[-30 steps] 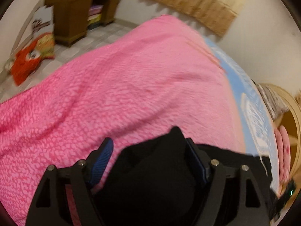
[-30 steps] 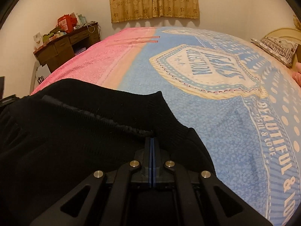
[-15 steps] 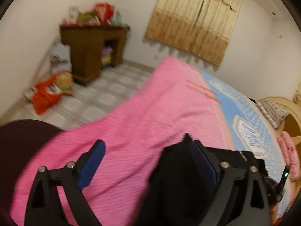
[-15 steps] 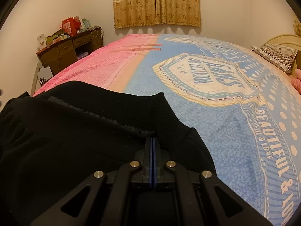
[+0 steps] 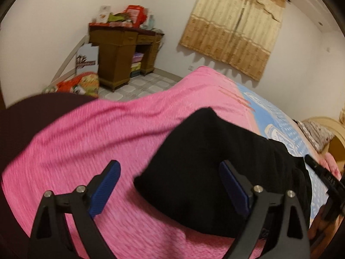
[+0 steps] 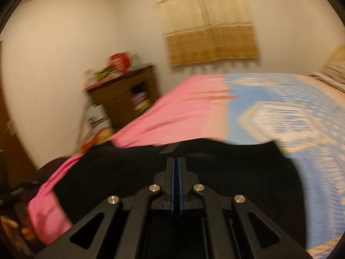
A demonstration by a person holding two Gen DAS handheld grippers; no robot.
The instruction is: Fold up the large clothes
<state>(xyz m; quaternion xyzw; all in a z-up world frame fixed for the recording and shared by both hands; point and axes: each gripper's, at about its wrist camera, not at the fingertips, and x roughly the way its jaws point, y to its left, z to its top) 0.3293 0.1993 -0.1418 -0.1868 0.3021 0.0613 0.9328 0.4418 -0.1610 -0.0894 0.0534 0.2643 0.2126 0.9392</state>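
Note:
A black knit garment (image 5: 207, 164) lies bunched on the pink part of the bedspread (image 5: 90, 142). My left gripper (image 5: 170, 170) is open and raised above the bed, its right finger in front of the cloth and nothing held between the jaws. In the right wrist view the same black garment (image 6: 129, 172) spreads below my right gripper (image 6: 177, 161), whose blue pads are pressed together. The view is blurred, and I cannot see any cloth between the pads.
The bed carries a pink and blue printed cover (image 6: 280, 112). A brown wooden desk (image 5: 120, 54) piled with clutter stands by the far wall, with bags (image 5: 79, 84) on the tiled floor beside it. A beige curtain (image 5: 232, 34) hangs behind. A pillow (image 5: 314, 133) lies at the headboard.
My left gripper has opened wide, let the black garment go and lifted back from it. My right gripper has tilted upward fast, blurring its view, and stays closed.

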